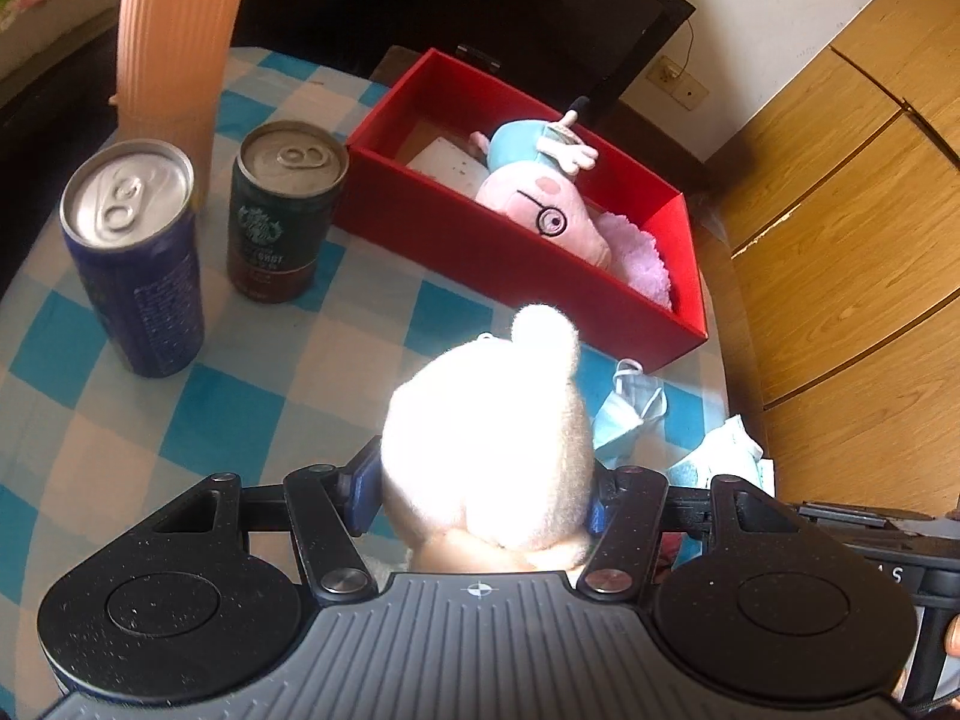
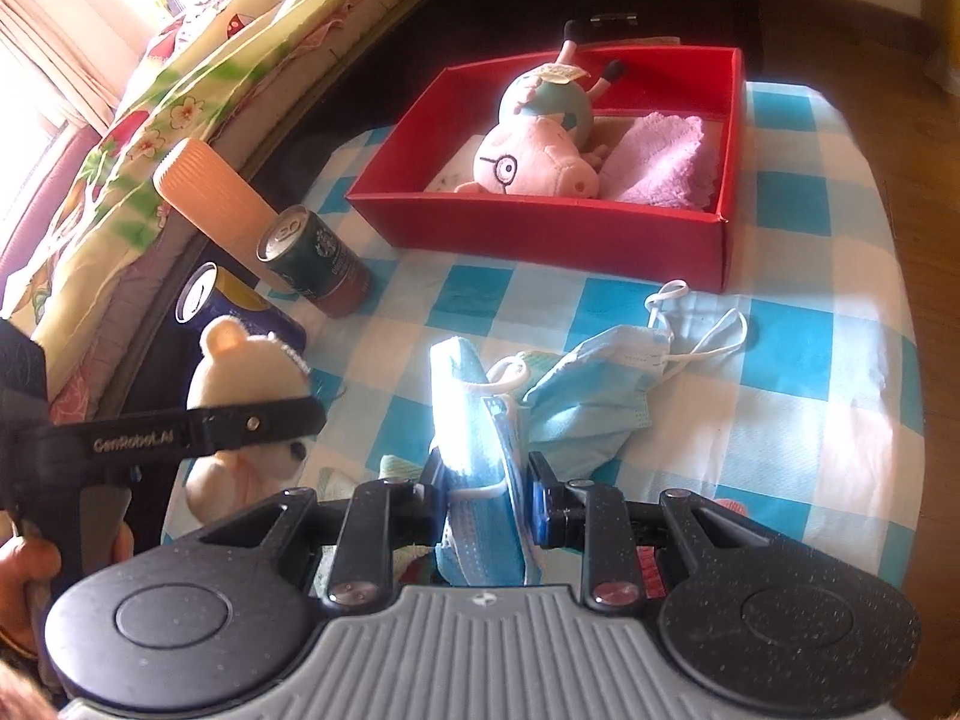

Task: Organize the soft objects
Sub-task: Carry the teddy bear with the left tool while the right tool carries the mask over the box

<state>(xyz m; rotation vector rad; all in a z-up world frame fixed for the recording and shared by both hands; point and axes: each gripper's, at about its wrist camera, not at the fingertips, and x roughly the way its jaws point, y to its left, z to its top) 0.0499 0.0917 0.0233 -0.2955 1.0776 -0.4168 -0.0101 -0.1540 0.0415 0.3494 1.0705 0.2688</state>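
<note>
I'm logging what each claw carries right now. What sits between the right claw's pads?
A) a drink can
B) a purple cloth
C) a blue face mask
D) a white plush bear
C: the right claw is shut on a blue face mask, while the white plush bear sits in the left claw and the purple cloth lies in the red box.

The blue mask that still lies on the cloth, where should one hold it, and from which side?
Grip the mask at its bunched, pleated middle, coming from above. It lies crumpled and raised off the cloth, so the folds give bulk to pinch; its thin ear loops would slip.
</note>
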